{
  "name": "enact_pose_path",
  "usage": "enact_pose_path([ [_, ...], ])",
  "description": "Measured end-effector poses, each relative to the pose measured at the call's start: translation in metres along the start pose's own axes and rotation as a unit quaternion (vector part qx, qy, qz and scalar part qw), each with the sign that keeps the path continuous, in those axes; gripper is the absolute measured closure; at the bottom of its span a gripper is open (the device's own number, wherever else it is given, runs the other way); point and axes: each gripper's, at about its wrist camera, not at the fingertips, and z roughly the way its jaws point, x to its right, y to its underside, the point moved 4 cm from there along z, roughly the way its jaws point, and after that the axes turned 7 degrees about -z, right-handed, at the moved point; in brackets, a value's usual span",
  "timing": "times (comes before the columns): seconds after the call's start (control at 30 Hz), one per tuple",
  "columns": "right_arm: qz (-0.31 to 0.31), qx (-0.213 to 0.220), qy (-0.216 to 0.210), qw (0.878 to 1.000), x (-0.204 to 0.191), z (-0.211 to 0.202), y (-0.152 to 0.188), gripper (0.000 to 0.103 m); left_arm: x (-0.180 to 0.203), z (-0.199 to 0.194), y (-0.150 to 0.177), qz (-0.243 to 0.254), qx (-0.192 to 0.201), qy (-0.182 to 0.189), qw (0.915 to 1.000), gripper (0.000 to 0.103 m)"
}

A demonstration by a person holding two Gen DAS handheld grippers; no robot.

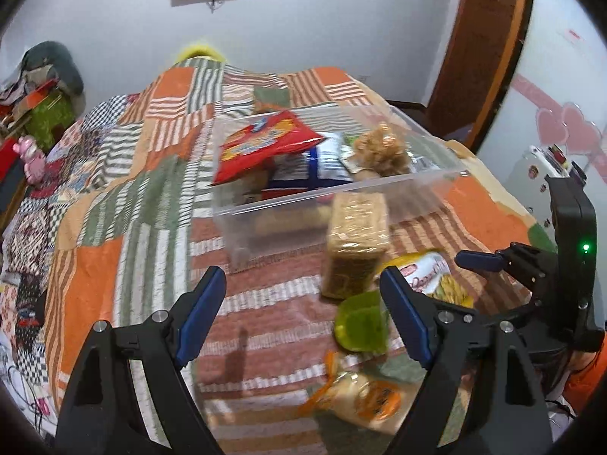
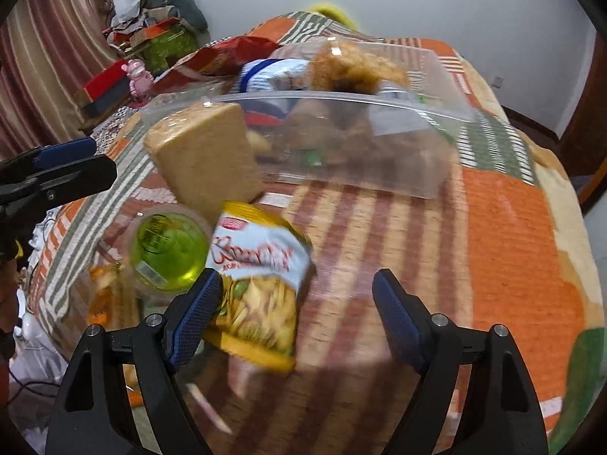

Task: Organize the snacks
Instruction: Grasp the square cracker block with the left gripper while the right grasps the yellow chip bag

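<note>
A clear plastic bin point(image 1: 379, 185) point(image 2: 379, 98) sits on the patchwork bed and holds a red snack bag point(image 1: 265, 142), a blue-and-white pack point(image 1: 322, 168) and a brown clumpy snack point(image 1: 383, 148). In front of it lie a tan cracker block point(image 1: 354, 246) point(image 2: 205, 159), a yellow-and-white snack bag point(image 2: 258, 284) point(image 1: 432, 273), a green jelly cup point(image 1: 360, 320) point(image 2: 167, 244) and an orange-printed pack point(image 1: 364, 402). My left gripper point(image 1: 299, 309) is open and empty above the bedspread. My right gripper point(image 2: 294, 309) is open, its left finger by the yellow bag.
The quilt point(image 1: 132, 197) covers the whole bed. Clutter, boxes and a pink toy point(image 1: 32, 159) stand at the far left. A wooden door frame point(image 1: 481, 49) is at the right. The right gripper's body point(image 1: 561, 265) shows at the left view's right edge.
</note>
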Motion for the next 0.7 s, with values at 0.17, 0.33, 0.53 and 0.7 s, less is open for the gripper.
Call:
enact_pose_path([
  [0.17,0.007,0.003,0.013,1.0,0.02,-0.01,0.008,0.045,0.022,0.016,-0.004,0.017,0.001,0.005,0.9998,0.02],
  [0.33,0.024,0.01,-0.004,1.0,0.029,-0.02,0.008,0.043,0.036,0.03,-0.01,0.034,0.006,0.01,0.9993,0.026],
  [0.53,0.013,0.031,-0.02,0.999,0.019,-0.022,0.0,0.027,0.035,0.045,-0.016,0.029,-0.001,0.012,0.9995,0.056],
  [0.7,0.012,0.031,-0.029,0.999,0.011,-0.011,-0.009,0.022,0.029,0.048,-0.015,0.021,0.002,0.024,0.9995,0.066],
])
